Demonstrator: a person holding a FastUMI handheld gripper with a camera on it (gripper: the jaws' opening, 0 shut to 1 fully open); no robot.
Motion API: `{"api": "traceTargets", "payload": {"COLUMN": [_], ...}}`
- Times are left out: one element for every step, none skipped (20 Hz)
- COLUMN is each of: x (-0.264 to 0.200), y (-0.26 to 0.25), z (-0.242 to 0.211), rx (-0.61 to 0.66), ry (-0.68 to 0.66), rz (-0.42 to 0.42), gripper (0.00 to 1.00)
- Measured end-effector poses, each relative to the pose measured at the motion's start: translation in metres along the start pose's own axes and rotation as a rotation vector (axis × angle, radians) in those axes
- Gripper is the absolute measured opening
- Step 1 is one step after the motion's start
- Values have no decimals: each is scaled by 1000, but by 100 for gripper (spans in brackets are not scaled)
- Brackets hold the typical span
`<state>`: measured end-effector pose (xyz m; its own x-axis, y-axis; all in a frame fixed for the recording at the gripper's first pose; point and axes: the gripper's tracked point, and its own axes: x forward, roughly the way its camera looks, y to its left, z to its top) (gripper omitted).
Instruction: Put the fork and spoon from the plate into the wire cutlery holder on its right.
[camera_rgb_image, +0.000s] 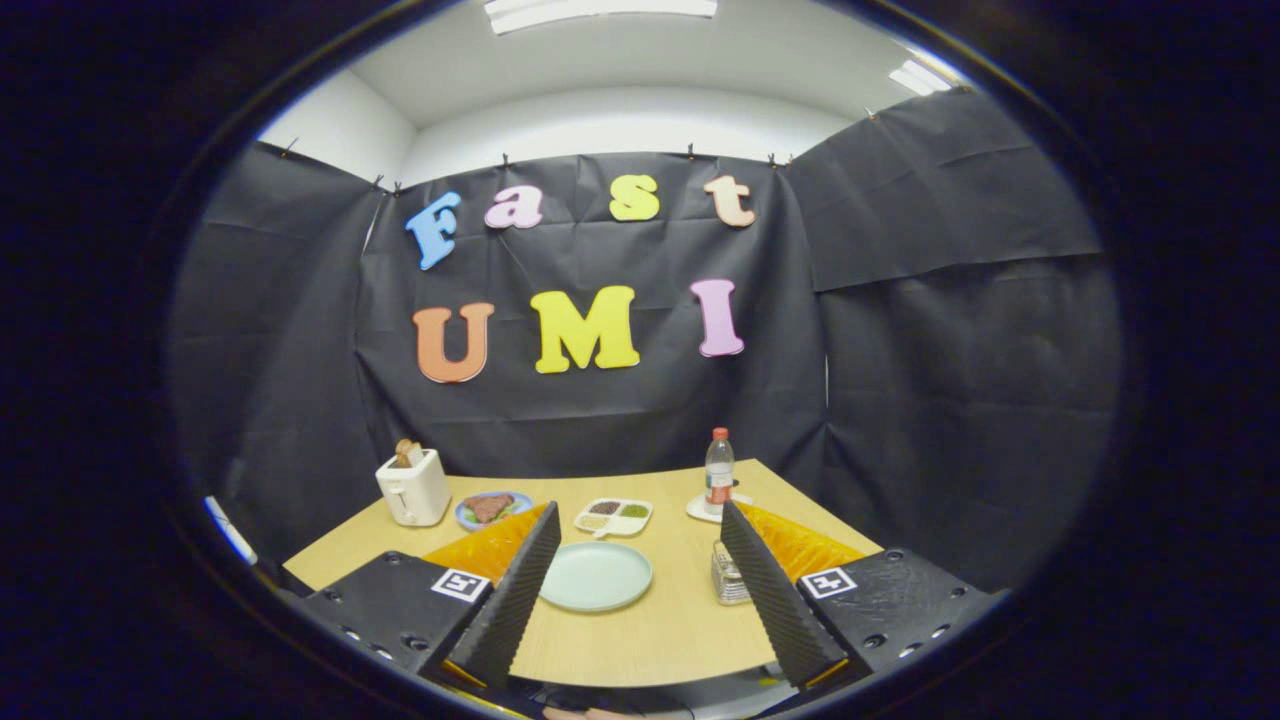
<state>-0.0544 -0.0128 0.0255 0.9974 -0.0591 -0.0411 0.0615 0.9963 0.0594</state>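
Note:
A pale green plate (595, 576) lies on the wooden table (650, 630), between my fingers and nearer the left one. Its top shows plain and bare. To its right stands the wire cutlery holder (728, 578), small and upright, partly hidden behind my right finger (775, 590). I cannot tell what is inside it. My gripper (640, 510) hangs open above the table's near edge, with its fingers wide apart, holding nothing. The left finger (515, 590) covers the plate's left rim.
Beyond the plate sit a white toaster (413, 488) with bread in it, a blue plate of food (492, 509), a white divided dish (613, 516) and a water bottle (719, 472) on a white saucer (700, 510). Black cloth walls close in the table's far sides.

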Motion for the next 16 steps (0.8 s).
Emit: {"api": "traceTargets", "payload": {"x": [0, -1, -2, -3, -4, -4, -3, -3, -3, -4, -5, -6, -6, -7, -7, -9], "y": [2, 4, 5, 8, 12, 16, 17, 18, 19, 20, 22, 23, 23, 24, 23, 23], "z": [-1, 0, 0, 0, 0, -3, -5, -5, -5, -5, -4, -5, -4, -5, -4, -4], "rx": [-4, -9, -9, -5, 2, 7, 9, 10, 8, 5, 0, -4, -9, -12, -14, -12], "ry": [-1, -5, -8, -13, -15, -10, -5, -2, -1, -3, -7, -10, -12, -12, -13, -15], "rz": [-1, -4, -8, -4, 7, 16, 20, 22, 24, 29, 34, 38, 39, 41, 41, 43], "gripper": [97, 97, 97, 97, 97, 97, 97, 97, 97, 97, 97, 97, 97, 97, 97, 97]}}
